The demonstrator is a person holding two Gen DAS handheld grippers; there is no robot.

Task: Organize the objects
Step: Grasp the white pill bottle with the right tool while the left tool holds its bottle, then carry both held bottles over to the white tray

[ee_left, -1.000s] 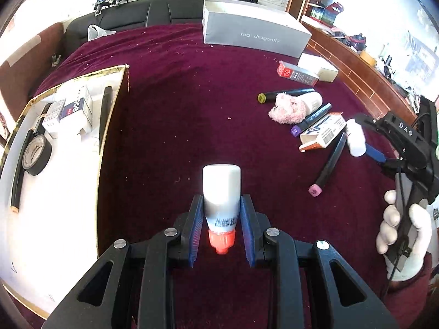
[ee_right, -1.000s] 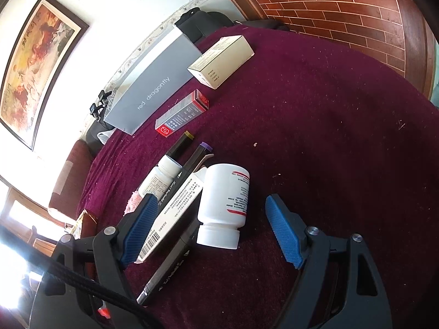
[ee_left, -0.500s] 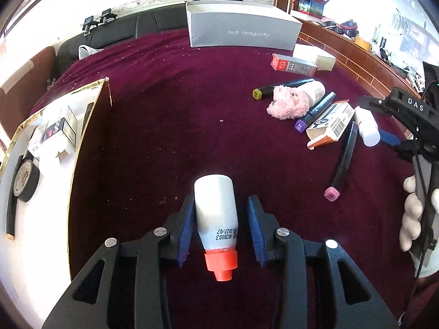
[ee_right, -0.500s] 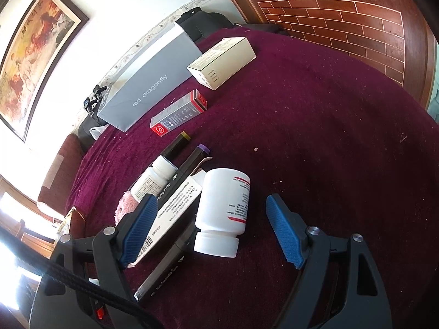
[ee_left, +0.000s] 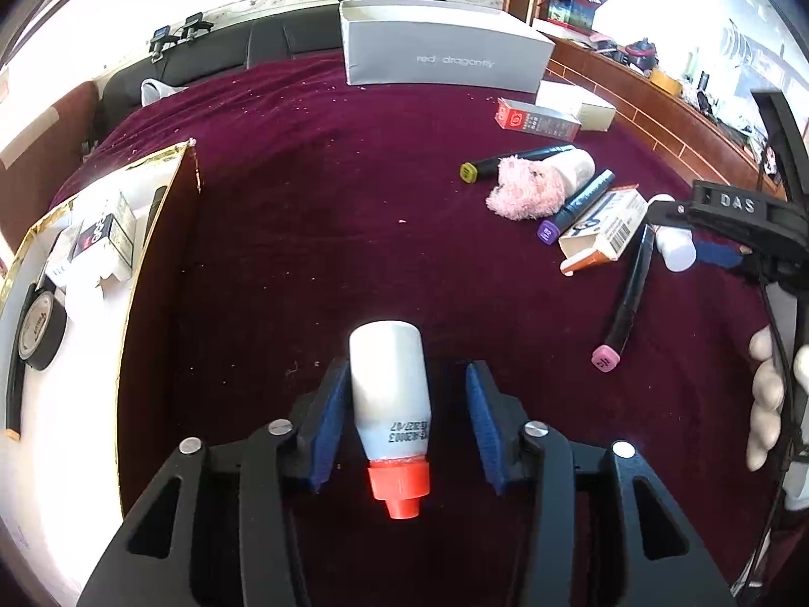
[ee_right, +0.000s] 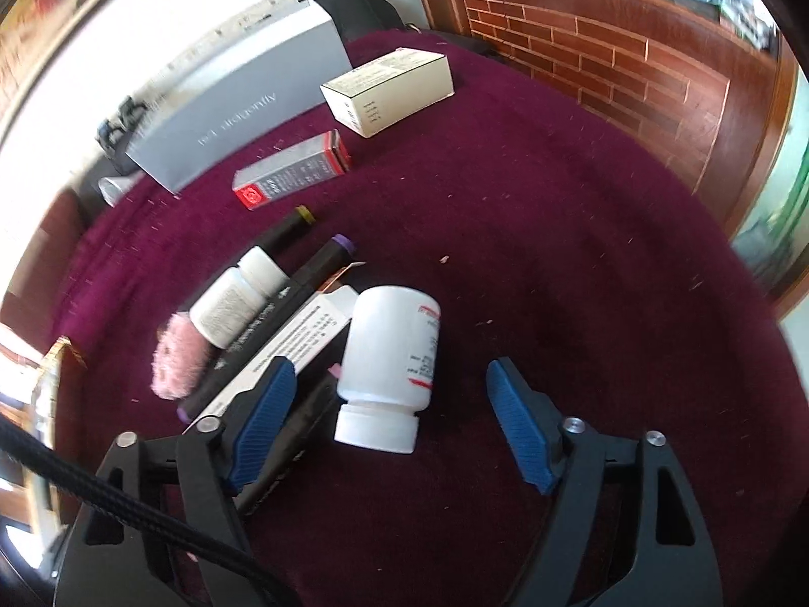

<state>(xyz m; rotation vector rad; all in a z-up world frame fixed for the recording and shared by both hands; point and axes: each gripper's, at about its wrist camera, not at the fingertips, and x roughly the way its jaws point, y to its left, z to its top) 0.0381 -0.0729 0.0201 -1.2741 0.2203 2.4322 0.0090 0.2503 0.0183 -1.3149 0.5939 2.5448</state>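
Note:
A white squeeze bottle with an orange cap [ee_left: 390, 404] lies on the maroon cloth between the fingers of my left gripper [ee_left: 407, 425], which is open; the right pad stands clear of it. My right gripper [ee_right: 389, 420] is open around a white pill bottle [ee_right: 392, 359] lying on its side, pads apart from it. That gripper also shows in the left wrist view [ee_left: 728, 212]. Beside the pill bottle lie a white-orange carton [ee_right: 288, 344], black markers [ee_right: 283, 303], a smaller white bottle [ee_right: 237, 298] and a pink fluffy thing [ee_right: 177, 359].
A white gold-edged tray [ee_left: 65, 303] at left holds a tape roll [ee_left: 40, 323], small boxes and a pen. A grey box [ee_left: 440, 58], a red-ended carton [ee_left: 536, 119] and a cream box [ee_right: 389, 88] stand farther back. A pink-capped marker [ee_left: 624, 303] lies right.
My left gripper has opened and let the squeeze bottle go; it now lies on the cloth. My right gripper has moved closer over the pill bottle.

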